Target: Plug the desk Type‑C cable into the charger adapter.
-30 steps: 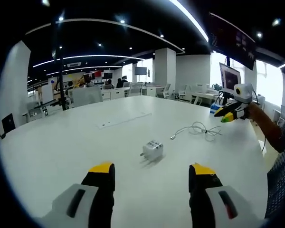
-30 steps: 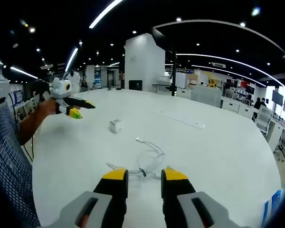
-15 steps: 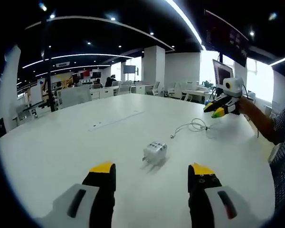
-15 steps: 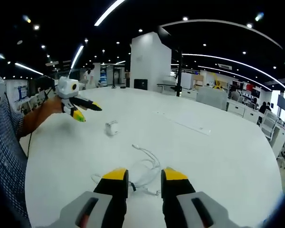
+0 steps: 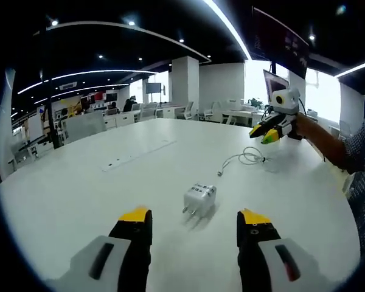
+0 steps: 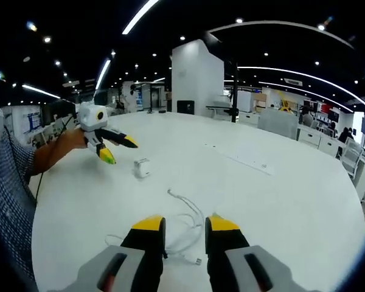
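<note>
The white charger adapter [image 5: 199, 199] lies on the white table [image 5: 79, 194], just ahead of my left gripper [image 5: 193, 216], whose jaws stand wide open and empty on either side of it. The white Type-C cable [image 5: 246, 159] lies coiled farther off to the right. Above it hovers my right gripper [image 5: 264, 132], held in a person's hand. In the right gripper view the cable [image 6: 193, 210] lies right in front of my right gripper [image 6: 185, 224], which is narrowly open with nothing in it. The adapter [image 6: 142, 167] sits beyond, with the left gripper [image 6: 119, 149] close beside it.
A long flush socket panel [image 5: 134, 157] is set into the table's middle, also seen as the panel [image 6: 243, 159] in the right gripper view. A person's checked sleeve [image 6: 9, 182] fills the left side. Desks, chairs and monitors stand in the office beyond the table.
Both views have shifted with the hands. The left gripper has come closer to the adapter. The right gripper has moved forward over the cable coil. Neither gripper has taken hold of anything.
</note>
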A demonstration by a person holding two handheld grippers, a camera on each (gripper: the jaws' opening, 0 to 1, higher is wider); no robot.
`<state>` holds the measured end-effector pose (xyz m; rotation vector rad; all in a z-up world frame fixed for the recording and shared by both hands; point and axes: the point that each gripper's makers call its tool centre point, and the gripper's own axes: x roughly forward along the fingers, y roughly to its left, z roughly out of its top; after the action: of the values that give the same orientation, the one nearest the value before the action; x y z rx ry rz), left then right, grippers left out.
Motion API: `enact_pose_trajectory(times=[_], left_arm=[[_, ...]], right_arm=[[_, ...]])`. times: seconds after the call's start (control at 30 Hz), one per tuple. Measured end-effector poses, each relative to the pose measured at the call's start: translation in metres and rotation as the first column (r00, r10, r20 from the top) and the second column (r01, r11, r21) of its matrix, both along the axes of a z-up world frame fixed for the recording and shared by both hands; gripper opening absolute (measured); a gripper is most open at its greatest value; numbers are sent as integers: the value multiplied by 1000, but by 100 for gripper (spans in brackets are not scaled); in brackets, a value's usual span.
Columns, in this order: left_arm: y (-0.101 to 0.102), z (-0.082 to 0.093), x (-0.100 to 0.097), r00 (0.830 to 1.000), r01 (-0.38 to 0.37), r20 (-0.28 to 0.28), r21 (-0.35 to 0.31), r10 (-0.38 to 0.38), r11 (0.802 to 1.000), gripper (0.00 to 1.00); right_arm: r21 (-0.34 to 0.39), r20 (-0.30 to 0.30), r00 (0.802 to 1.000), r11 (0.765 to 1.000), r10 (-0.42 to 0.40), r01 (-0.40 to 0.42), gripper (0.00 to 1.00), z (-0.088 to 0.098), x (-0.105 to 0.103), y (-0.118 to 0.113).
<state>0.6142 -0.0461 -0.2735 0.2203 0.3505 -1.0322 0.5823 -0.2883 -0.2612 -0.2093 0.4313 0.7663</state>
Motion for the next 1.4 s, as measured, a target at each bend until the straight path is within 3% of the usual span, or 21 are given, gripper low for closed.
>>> enact_pose_trajectory(times=[0.47, 0.6, 0.7, 0.9, 1.2, 1.4], left_arm=[[-14, -8, -1, 996, 86, -21, 9, -86, 996, 54], [-17, -17, 2, 995, 97, -28, 51, -96, 994, 54], [-19, -18, 4, 994, 107, -35, 44, -106, 993, 54], [-28, -16, -1, 985, 169, -28, 37, -168, 985, 54], [-31, -10, 8, 981, 195, -9, 46, -195, 980, 52], [-32, -11, 19, 976, 216, -26, 27, -215, 976, 52]], right_arm=[[-16, -14, 1000, 1000, 19, -19, 28, -3, 6, 3], [-11, -8, 1000, 1000, 14, -14, 28, -4, 10, 3], [-7, -6, 1000, 1000, 19, -19, 28, -4, 13, 4], [-17, -10, 999, 999, 31, -31, 28, -9, 18, 5], [-27, -27, 998, 998, 55, -56, 28, -12, 21, 11], [-44, -31, 998, 997, 63, -65, 28, -16, 24, 13]])
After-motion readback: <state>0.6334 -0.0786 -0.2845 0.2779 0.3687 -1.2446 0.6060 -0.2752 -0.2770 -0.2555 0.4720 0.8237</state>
